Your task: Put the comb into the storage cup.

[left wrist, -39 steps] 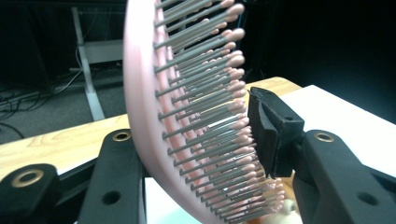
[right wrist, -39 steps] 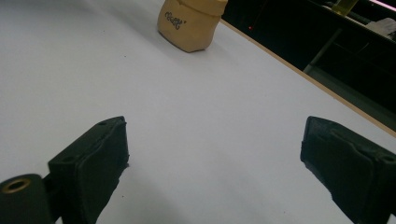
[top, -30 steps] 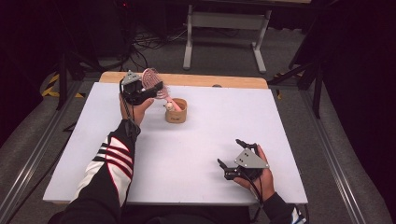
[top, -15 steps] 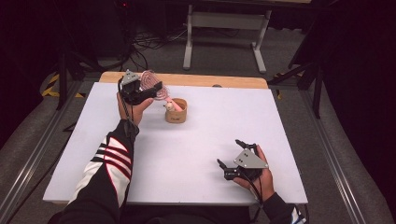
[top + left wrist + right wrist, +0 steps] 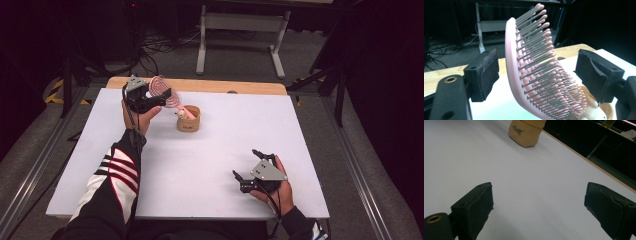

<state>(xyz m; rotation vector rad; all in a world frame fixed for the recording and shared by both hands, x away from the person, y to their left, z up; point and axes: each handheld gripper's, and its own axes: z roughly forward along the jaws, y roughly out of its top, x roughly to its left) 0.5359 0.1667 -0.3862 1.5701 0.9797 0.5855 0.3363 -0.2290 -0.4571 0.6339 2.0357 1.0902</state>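
**Q:** Now, what differs from the earlier high view?

**A:** Compared with a second ago, the left gripper has just been opening its jaws. In the left gripper view the pink hairbrush stands between them, tilted, with a gap on either side; neither pad presses on it. Brush and hands keep the same places as before.

**Q:** Where is the brush?

**A:** Its handle end sits in the small tan cup at the far left part of the table, beside a pale little figure; its bristled head leans up and away toward the left gripper.

**Q:** And the other gripper?

**A:** The right gripper rests low at the near right of the table, well apart from the cup. Its jaws stand wide, with bare surface between them in the right gripper view.

**Q:** Surface and room?

**A:** A white sheet covers the table; a wooden edge shows along the far side. Beyond lie a grey floor, loose cables and a pale metal stand, against a dark background. A black sleeve with red and white stripes covers the left forearm.
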